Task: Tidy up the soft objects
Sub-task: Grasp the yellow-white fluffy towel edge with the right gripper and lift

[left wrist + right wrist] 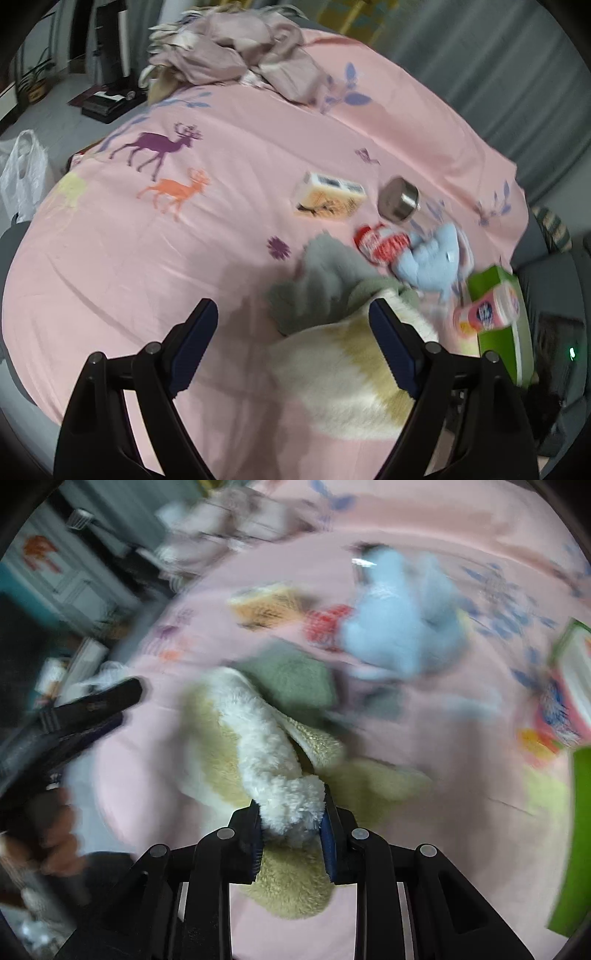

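Note:
A fluffy white and yellow towel [343, 376] lies on the pink bedsheet [184, 258]. My right gripper [291, 823] is shut on a bunched white fold of that towel [266, 753]. My left gripper [291, 354] stands open just above the sheet, its right finger over the towel's edge and nothing between the pads. A grey-green cloth [325, 280] lies beyond the towel, and a light blue plush toy [432, 262] sits to its right. In the right wrist view, which is motion-blurred, the left gripper [92, 709] shows at the left, held by a hand [59, 845].
A tissue pack [328, 197], a steel jar [399, 199], a red and white can [382, 243], a pink bottle [487, 312] and a green box [506, 332] lie on the sheet. Crumpled mauve bedding [240, 55] is heaped at the far end. A white plastic bag [22, 173] stands on the floor, left.

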Demonstrator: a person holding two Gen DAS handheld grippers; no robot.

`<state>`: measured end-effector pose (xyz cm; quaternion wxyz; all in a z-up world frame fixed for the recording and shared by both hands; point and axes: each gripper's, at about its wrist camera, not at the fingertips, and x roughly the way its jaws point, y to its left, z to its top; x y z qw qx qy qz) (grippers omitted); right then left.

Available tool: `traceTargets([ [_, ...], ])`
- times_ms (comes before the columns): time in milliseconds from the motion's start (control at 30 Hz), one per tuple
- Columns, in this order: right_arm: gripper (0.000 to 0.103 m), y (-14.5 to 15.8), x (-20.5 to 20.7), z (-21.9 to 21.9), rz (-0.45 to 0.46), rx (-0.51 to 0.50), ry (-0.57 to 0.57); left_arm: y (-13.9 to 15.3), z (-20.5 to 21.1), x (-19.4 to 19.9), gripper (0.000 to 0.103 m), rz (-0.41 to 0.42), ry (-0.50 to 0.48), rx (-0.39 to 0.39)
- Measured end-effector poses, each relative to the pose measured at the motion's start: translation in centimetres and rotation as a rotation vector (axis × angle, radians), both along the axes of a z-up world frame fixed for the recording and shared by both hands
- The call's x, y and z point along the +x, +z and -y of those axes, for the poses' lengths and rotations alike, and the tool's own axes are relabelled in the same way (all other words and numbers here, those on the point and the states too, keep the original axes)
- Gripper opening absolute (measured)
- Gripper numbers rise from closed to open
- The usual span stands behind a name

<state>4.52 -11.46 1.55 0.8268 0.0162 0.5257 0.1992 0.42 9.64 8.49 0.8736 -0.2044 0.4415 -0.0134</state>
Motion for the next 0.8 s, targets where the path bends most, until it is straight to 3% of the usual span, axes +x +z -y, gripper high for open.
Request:
traceTargets([
  [100, 0.028, 0.7, 0.0, 1.0, 0.011, 0.001, -0.026, -0.5, 1.4, 0.0, 0.080, -0.015, -0.053, 0.012],
  [267, 0.061, 0.9, -0.5, 2.4, 0.054, -0.116, -0.117, -1.3, 3.7, 0.1, 0.078, -0.047, -0.155, -0.003],
  [400, 0.063, 0.8, -0.3, 4.4, 0.010, -0.048, -0.147, -2.3, 5.9, 0.0, 0.073, -0.073, -0.233, -0.013],
  [567, 0.063, 1.9, -0.9, 6.5, 0.029, 0.012, -0.189, -3.8, 8.7, 0.1, 0.069, -0.109, -0.336, -0.071],
  [800, 0.064, 1.3, -0.5, 6.7, -0.019, 0.129, -0.191, -5.9, 10.8, 0.4, 0.065, -0.135, -0.355, -0.096],
])
